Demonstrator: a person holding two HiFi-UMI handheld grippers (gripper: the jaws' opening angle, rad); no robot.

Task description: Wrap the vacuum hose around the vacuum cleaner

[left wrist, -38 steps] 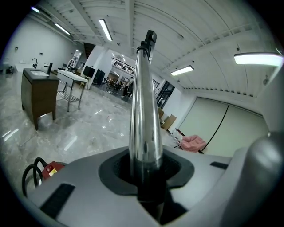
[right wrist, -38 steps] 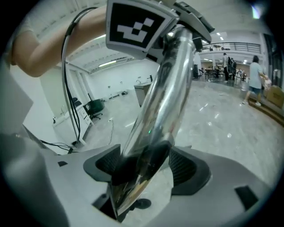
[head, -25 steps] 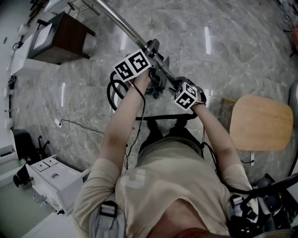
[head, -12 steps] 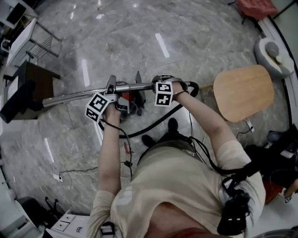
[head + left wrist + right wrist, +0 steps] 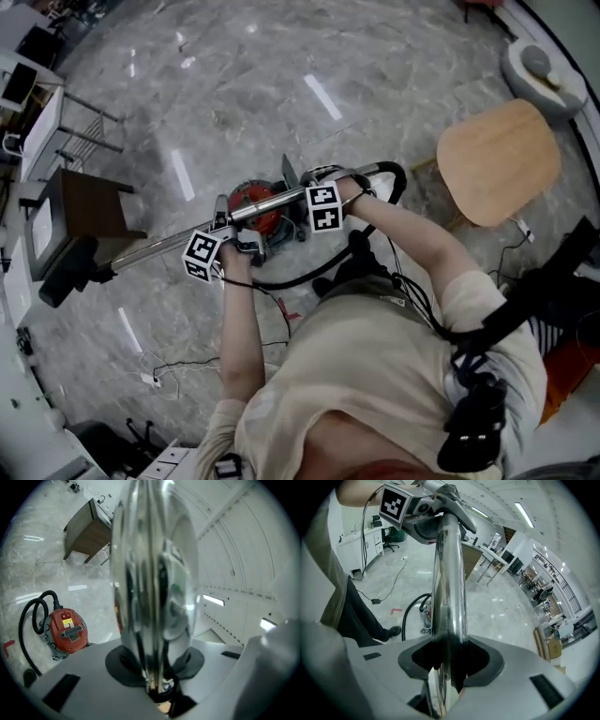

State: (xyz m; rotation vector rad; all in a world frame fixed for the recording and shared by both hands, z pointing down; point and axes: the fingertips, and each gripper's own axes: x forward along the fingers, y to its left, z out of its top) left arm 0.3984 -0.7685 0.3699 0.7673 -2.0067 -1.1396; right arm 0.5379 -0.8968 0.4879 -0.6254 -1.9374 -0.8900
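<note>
Seen from your head, you stand on a marble floor with both arms stretched forward, holding the vacuum's chrome tube (image 5: 159,246) roughly level. Your left gripper (image 5: 157,679) is clamped on the tube, its dark pads pressing the polished metal from both sides. Your right gripper (image 5: 450,665) has just been closing, and its pads grip the same tube further along, towards the handle bend. The red vacuum cleaner (image 5: 251,199) sits on the floor below the tube, between your two sets of fingers and a little beyond them. The black hose (image 5: 401,183) leaves the handle just past your right fingers, curls back and sweeps under your forearms, near your feet, towards the cleaner. The dark floor head (image 5: 66,272) hangs at the far end, well beyond your left fingers.

The step in hand looks like carrying the tube around the cleaner so the hose follows into a loop; little wrapping appears done. The tube is smooth and round, so it will likely twist or slide in the pads. Hold both clamps firm and move the grippers together, not against each other. Lead with the right fingers, since the hose trails from that end. Hold the tube low so the hose lies against the cleaner's body. Mind the slack by your shoes, and the wooden chair (image 5: 497,159) to the right of your right fingers.
</note>
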